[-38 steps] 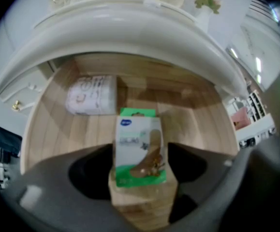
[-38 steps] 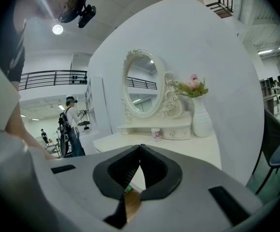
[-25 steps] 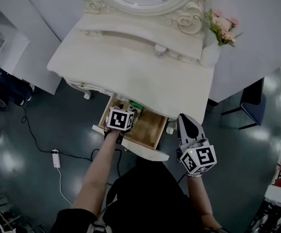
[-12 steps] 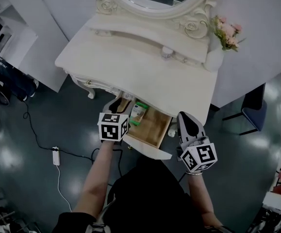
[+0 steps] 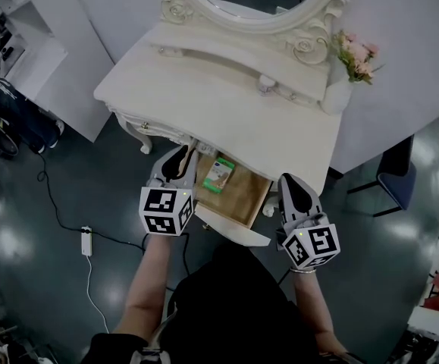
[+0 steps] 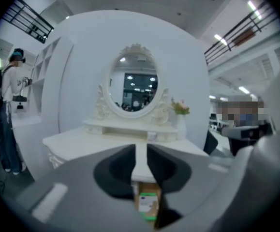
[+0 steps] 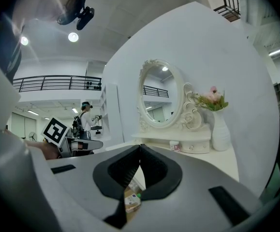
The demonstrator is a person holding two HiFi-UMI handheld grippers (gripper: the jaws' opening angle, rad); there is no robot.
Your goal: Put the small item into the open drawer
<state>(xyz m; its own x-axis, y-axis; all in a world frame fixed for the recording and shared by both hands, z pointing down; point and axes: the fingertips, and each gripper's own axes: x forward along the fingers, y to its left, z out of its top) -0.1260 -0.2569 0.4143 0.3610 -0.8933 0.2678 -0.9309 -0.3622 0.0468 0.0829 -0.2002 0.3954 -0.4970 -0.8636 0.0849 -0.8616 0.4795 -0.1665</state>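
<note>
white dressing table (image 5: 227, 105), open drawer (image 5: 234, 231), small box (image 5: 220, 174) inside, left claw (image 5: 183, 156) closing, empty

Left gripper (image 5: 180, 158) is tilting slightly downward; its jaws have just been closing to a narrow gap, and nothing is sitting between the pads. Right gripper (image 5: 290, 184) is pointing level, jaws meeting at the tips.

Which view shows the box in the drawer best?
Head view: the box lies plainly visible from above in the open drawer. Both gripper views show only a narrow, partly hidden slice of it.
</note>
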